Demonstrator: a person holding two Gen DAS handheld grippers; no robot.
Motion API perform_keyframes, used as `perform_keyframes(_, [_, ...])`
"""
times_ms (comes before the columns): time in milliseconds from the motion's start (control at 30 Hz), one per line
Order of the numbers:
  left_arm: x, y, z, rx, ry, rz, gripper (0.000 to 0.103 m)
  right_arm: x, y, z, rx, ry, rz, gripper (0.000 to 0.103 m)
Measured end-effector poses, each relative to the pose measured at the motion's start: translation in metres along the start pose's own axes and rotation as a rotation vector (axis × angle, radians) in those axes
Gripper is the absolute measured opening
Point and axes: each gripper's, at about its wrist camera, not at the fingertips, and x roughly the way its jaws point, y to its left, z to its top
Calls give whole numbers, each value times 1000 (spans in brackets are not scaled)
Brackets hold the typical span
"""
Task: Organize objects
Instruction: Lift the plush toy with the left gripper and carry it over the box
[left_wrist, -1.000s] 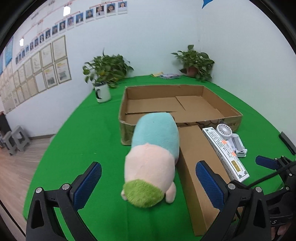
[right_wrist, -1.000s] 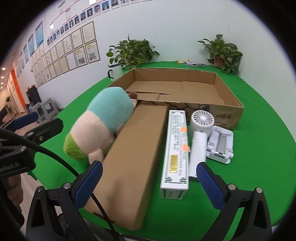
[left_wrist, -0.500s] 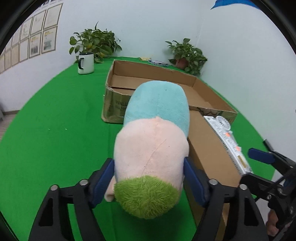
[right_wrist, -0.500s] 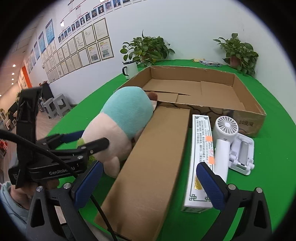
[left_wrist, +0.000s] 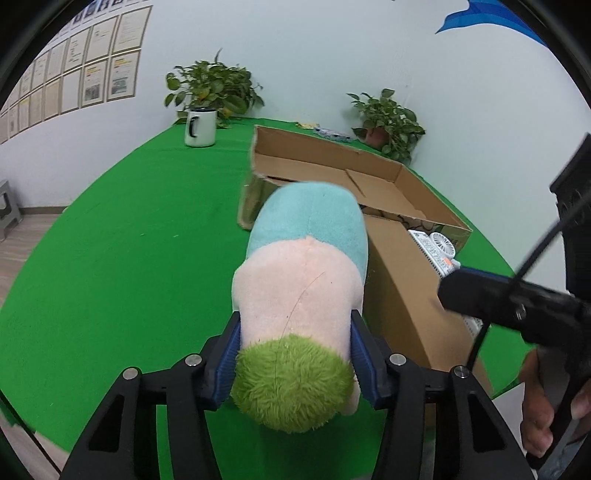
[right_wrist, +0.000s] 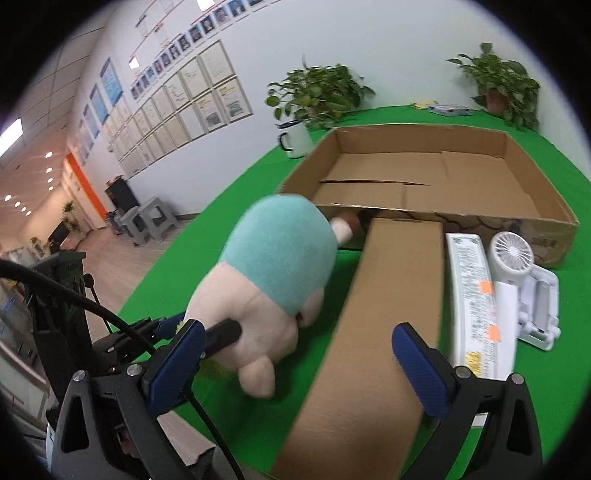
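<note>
The left tool (left_wrist: 293, 363) has just been closing and now clamps the soft, light, teal-pink-green plush toy (left_wrist: 303, 291) at its green end; it probably squashes easily. The toy lies on the green bench (left_wrist: 122, 258), beside the long closed brown carton (right_wrist: 373, 332). The right tool (right_wrist: 295, 365) stands apart, empty.

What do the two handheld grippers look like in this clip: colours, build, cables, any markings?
Both are alike. The left gripper and the right gripper have black angular frames with silver screws at the joints and ribbed blue pads on the two fingers. A thin black cable runs from each body. No lettering is readable. A bare hand grips the right one's handle; no sleeve shows.
</note>
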Motion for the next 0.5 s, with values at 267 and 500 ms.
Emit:
perform_keyframes(267, [-42,23,-31,-65,2,35,51,40,42,17,-3,146,192,101])
perform_keyframes(500, [-52,25,-40,-83,-23,53,51,84,63,26,-6,336,107,101])
